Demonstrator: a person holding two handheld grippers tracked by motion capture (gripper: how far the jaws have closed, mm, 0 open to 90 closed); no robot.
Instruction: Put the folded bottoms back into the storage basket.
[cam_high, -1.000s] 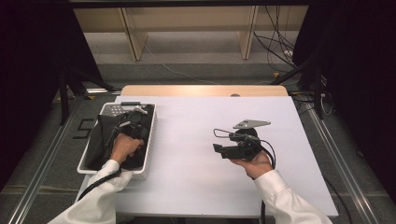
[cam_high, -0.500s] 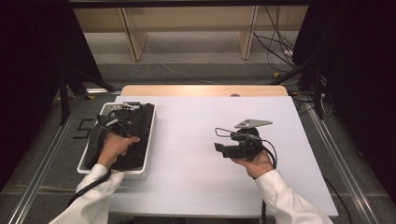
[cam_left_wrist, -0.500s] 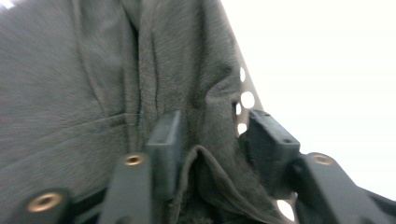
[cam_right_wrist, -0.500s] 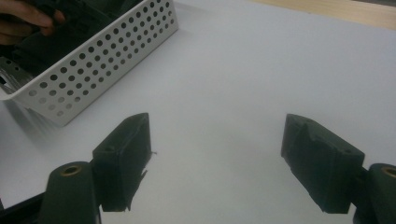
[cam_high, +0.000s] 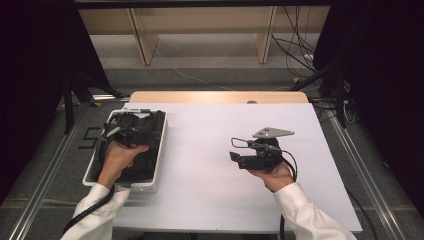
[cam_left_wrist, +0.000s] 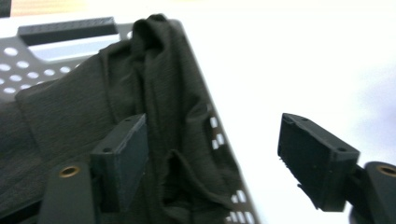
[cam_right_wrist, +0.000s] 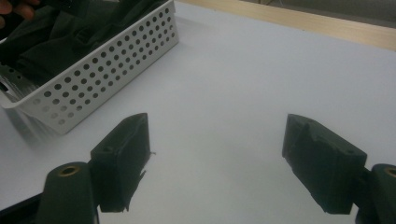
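The left hand (cam_high: 118, 156) holds the left gripper (cam_high: 131, 134) out ahead of a white sleeve, forearm stretched forward; its jaws have just been opening and now stand wide apart with nothing pinched between them; the right hand (cam_high: 272, 175) cradles the right gripper (cam_high: 233, 150) from below, pointing leftward, jaws spread wide and empty.

Dark cloth (cam_high: 142, 150): black/dark-grey ribbed knit fabric, crumpled and bunched, not folded. Sits inside the white perforated basket (cam_high: 161, 150) at the left side of the counter (cam_high: 210, 150). One fold is piled up against the basket's right wall and drapes over that rim (cam_left_wrist: 154, 93). The basket sits flat, long side running front to back.
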